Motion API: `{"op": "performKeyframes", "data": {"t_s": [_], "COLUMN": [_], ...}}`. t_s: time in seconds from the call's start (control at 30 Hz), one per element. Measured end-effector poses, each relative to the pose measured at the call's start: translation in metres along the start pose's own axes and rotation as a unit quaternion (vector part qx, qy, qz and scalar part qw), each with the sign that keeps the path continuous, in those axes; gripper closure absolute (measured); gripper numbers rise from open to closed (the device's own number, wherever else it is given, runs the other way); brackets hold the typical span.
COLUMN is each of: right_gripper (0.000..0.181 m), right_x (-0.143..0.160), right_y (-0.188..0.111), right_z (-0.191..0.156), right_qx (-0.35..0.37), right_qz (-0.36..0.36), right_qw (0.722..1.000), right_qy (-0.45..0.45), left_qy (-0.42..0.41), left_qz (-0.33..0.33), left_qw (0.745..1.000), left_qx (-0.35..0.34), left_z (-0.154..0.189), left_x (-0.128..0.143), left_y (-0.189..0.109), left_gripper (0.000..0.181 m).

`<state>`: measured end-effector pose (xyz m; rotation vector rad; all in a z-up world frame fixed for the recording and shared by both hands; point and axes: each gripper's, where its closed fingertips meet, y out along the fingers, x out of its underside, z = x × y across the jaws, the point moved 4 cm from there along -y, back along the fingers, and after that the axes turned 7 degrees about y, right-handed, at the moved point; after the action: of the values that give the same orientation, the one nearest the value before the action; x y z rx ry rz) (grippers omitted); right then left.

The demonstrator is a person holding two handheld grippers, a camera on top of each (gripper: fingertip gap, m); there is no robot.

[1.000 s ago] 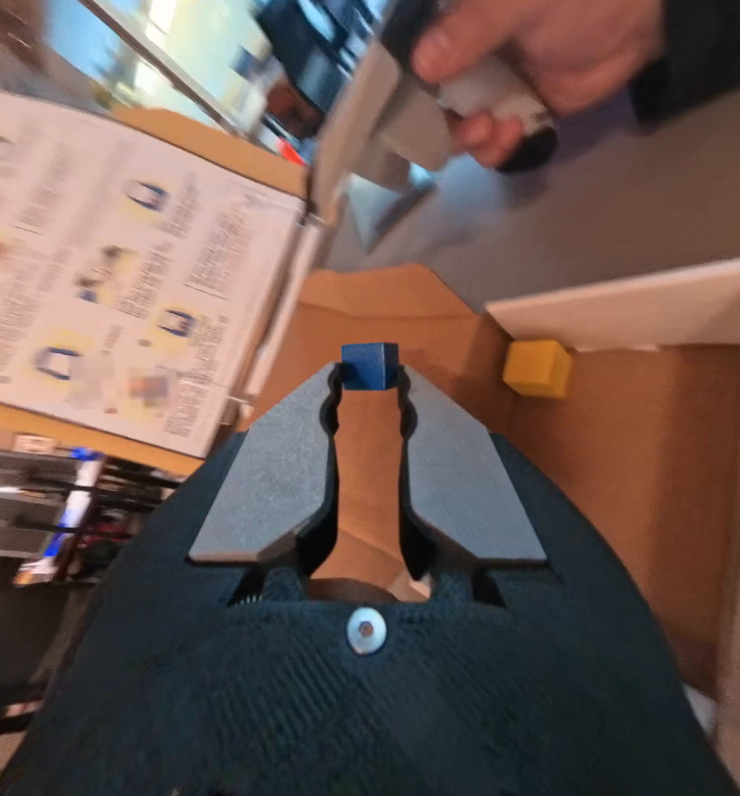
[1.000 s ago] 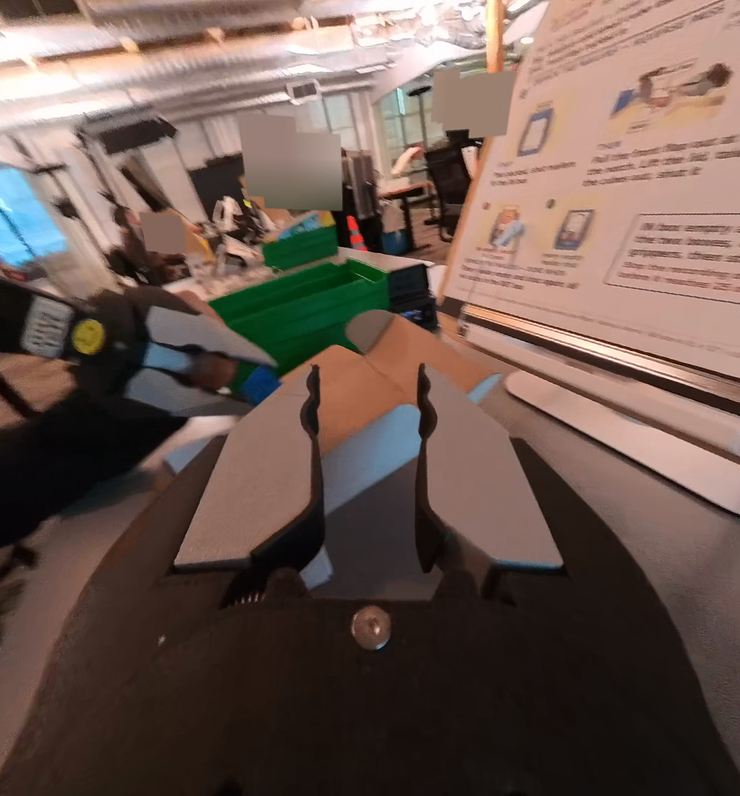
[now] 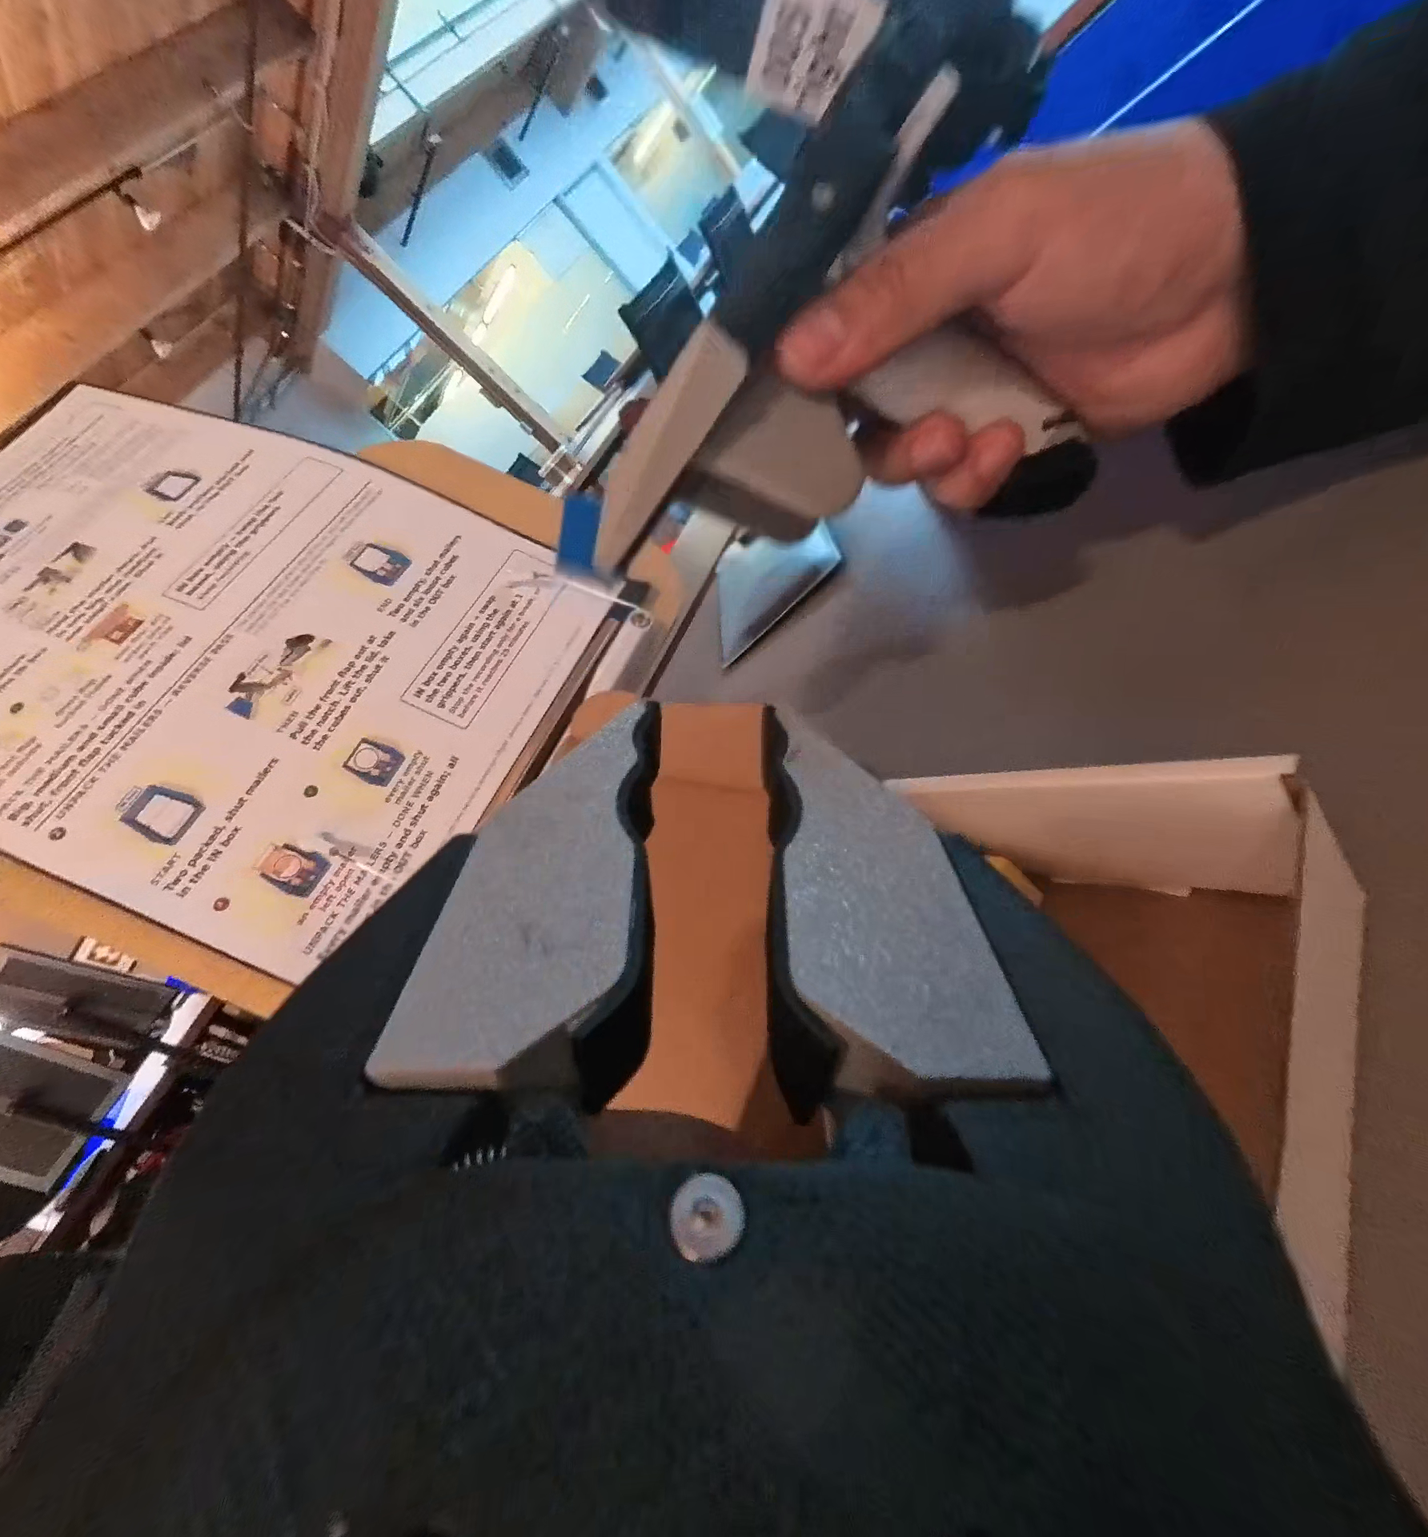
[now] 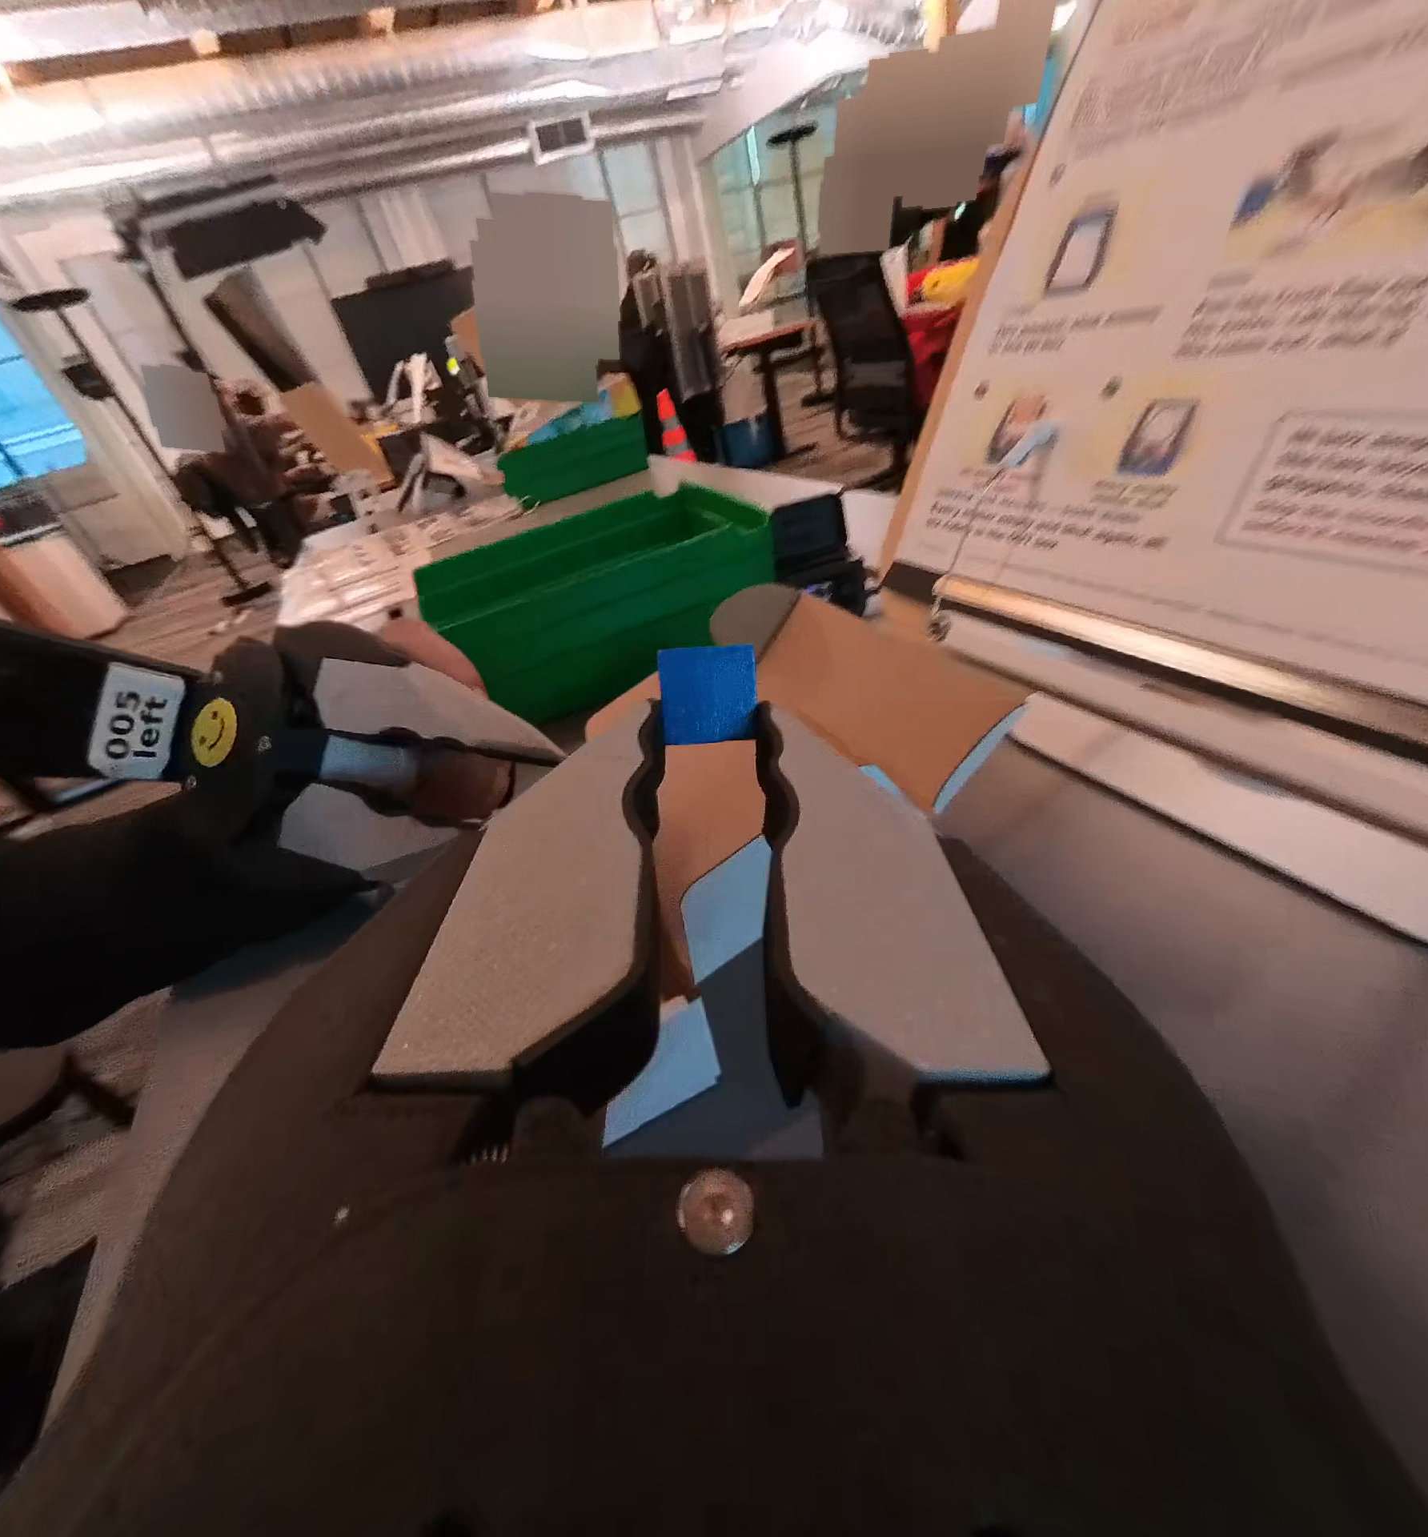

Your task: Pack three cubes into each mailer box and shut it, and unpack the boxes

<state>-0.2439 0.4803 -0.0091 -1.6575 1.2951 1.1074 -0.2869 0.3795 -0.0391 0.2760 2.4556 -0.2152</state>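
Right gripper [image 4: 706,736] clamped 1 blue cube [image 4: 706,693] at frame centre, above an open mailer box [image 4: 852,707]; left gripper [image 3: 711,748], lower centre, stood narrowly parted and empty. Packing or unpacking appeared unfinished, box unshut. Grey tabletop [image 4: 1193,1040] spread right; green bins [image 4: 594,582] filled a busy workshop behind.

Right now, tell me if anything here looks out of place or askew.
Nothing looks damaged or spilled. The blue cube sits squarely at the tips of the right gripper, above the open mailer box. The left gripper is open and empty.
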Motion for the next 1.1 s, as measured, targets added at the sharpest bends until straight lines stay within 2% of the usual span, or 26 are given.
{"op": "performKeyframes", "data": {"t_s": [0.03,0.13,0.2,0.27,0.33,0.4,0.47,0.53,0.67,0.73,0.77,1.0,1.1], "right_gripper": [0.162,0.162,0.162,0.162,0.162,0.162,0.162,0.162,0.162,0.161,0.161,0.157,0.156], "right_x": [-0.005,-0.013,-0.012,-0.016,-0.025,-0.027,-0.015,0.008,0.062,0.080,0.087,0.097,0.090], "right_y": [-0.010,-0.048,-0.082,-0.128,-0.181,-0.234,-0.282,-0.313,-0.333,-0.339,-0.340,-0.327,-0.320], "right_z": [-0.005,-0.042,-0.062,-0.069,-0.067,-0.054,-0.035,-0.020,0.002,0.011,0.014,0.025,0.023], "right_qx": [0.010,0.015,0.068,0.151,0.232,0.306,0.377,0.410,0.415,0.425,0.421,0.395,0.381], "right_qz": [0.014,0.024,-0.017,-0.061,-0.103,-0.159,-0.230,-0.305,-0.428,-0.480,-0.496,-0.539,-0.531], "right_qw": [1.000,0.999,0.992,0.975,0.955,0.931,0.894,0.859,0.801,0.764,0.755,0.740,0.753], "right_qy": [-0.011,-0.047,-0.104,-0.153,-0.156,-0.120,-0.071,-0.020,0.053,0.071,0.078,0.076,0.070], "left_qy": [0.002,0.005,-0.004,-0.017,-0.033,-0.042,-0.040,-0.033,-0.037,-0.040,-0.041,-0.046,-0.049], "left_qz": [-0.004,-0.023,-0.033,-0.029,-0.026,-0.030,-0.035,-0.042,-0.049,-0.048,-0.047,-0.052,-0.054], "left_qw": [1.000,1.000,0.999,0.999,0.999,0.999,0.999,0.999,0.998,0.998,0.998,0.997,0.997], "left_qx": [-0.005,-0.002,0.000,-0.003,-0.008,-0.010,-0.010,-0.009,-0.012,-0.015,-0.017,-0.015,-0.015], "left_z": [-0.001,0.000,0.000,-0.003,-0.007,-0.009,-0.008,-0.007,-0.008,-0.010,-0.011,-0.013,-0.014], "left_x": [0.003,0.012,0.017,0.016,0.017,0.019,0.023,0.027,0.032,0.032,0.032,0.038,0.039], "left_y": [0.000,0.002,0.004,0.003,0.002,0.002,0.003,0.004,0.005,0.003,0.003,0.001,0.001], "left_gripper": [0.160,0.162,0.163,0.164,0.166,0.166,0.166,0.166,0.166,0.166,0.167,0.167,0.168]}}
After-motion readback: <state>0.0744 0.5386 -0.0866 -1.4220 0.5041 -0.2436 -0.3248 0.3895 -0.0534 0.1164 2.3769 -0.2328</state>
